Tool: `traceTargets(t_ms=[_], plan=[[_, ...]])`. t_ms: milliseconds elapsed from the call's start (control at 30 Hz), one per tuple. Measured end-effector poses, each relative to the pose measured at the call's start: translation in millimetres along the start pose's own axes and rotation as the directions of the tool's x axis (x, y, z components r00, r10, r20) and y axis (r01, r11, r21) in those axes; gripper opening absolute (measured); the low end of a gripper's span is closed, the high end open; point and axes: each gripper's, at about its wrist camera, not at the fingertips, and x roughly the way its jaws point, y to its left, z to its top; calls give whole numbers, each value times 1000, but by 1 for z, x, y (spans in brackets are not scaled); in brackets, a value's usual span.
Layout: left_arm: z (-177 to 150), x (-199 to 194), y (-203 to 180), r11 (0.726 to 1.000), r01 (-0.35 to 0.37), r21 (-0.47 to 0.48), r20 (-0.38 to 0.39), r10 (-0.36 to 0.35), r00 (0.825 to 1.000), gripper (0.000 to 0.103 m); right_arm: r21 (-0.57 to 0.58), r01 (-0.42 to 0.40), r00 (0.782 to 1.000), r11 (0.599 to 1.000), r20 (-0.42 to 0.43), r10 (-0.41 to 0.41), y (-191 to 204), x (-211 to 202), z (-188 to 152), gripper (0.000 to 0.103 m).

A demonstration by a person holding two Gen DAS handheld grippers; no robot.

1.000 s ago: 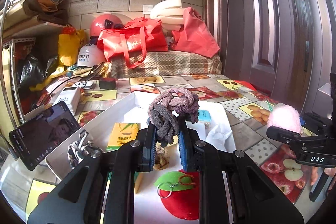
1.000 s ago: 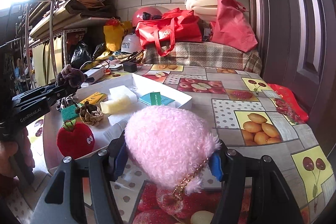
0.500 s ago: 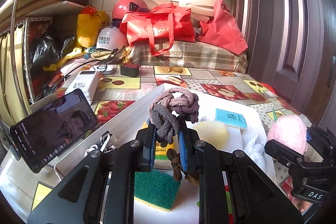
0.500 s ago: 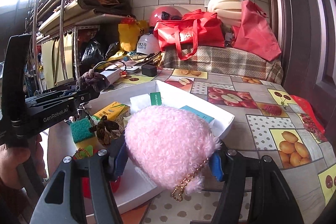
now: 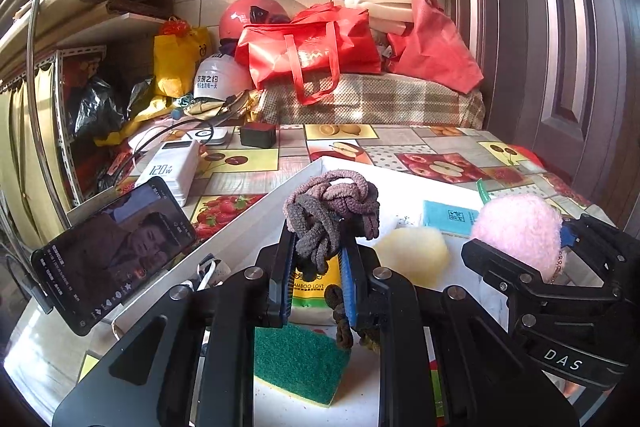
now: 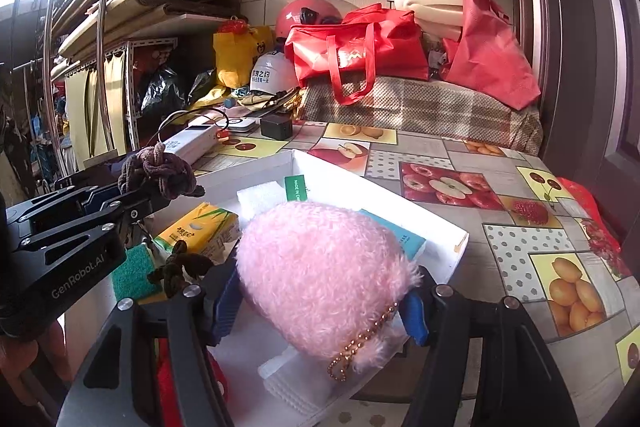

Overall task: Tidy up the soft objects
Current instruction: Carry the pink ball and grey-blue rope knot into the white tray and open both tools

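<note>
My left gripper (image 5: pixel 316 267) is shut on a knotted bundle of brown hair ties (image 5: pixel 330 207) and holds it above the white tray (image 5: pixel 240 235). It also shows in the right wrist view (image 6: pixel 156 173). My right gripper (image 6: pixel 320 301) is shut on a pink fluffy pouch (image 6: pixel 324 267) with a gold bead chain, over the tray's near right part. The pouch also shows in the left wrist view (image 5: pixel 516 231). In the tray lie a green sponge (image 5: pixel 300 363), a yellow tissue pack (image 6: pixel 200 227), a pale yellow sponge (image 5: pixel 412 255) and another brown hair tie (image 6: pixel 176 271).
A phone (image 5: pixel 112 251) leans on a stand left of the tray. A white power bank (image 5: pixel 168 171) and a black box (image 5: pixel 258 135) lie behind it on the fruit-print tablecloth (image 6: pixel 520 227). Red bags (image 5: pixel 312 47) and helmets sit at the back. A door is at right.
Both grippers have moved left and forward over the tray, still holding their objects. The pink pouch now hangs above the tray's inside instead of the tablecloth.
</note>
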Motion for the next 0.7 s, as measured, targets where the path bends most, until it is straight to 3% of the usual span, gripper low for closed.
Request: traceTargets(t_ms=[133,200,333,367,400,467,533,600,700], plan=[[0,-2,-1,1000,-9,11,9,9,1000,20,-1,-2,1000,1000,2,2,1,-1,0,69],[0,-2,-1,1000,-11,11,10,11,1000,21,-1,-2,1000,1000,4,2,1,-1,1,80],[1,-4,-2,1000,-19,21,17,18,1000,25,-2,-1,1000,1000,-1,1,1,0,1,83],[0,-5,-2,999,-21,24,22,21,1000,31,-3,-1,1000,1000,-5,1,1,1,2,85],[1,-6,-3,999,-24,26,26,23,999,46,-4,1,1000,1000,-8,-1,1,2,2,86],[0,-9,-1,998,-58,10,45,57,997,61,1,8,1000,1000,-6,-8,0,2,2,90],[0,-14,6,995,-96,-28,71,97,993,80,29,29,1000,999,-1,-29,-5,1,2,103],[-1,-15,11,990,-127,-59,71,131,989,103,58,20,1000,998,7,-20,-11,-1,2,103],[-2,-15,13,989,-135,-61,67,139,988,103,65,29,999,997,12,-29,-12,-2,1,103]])
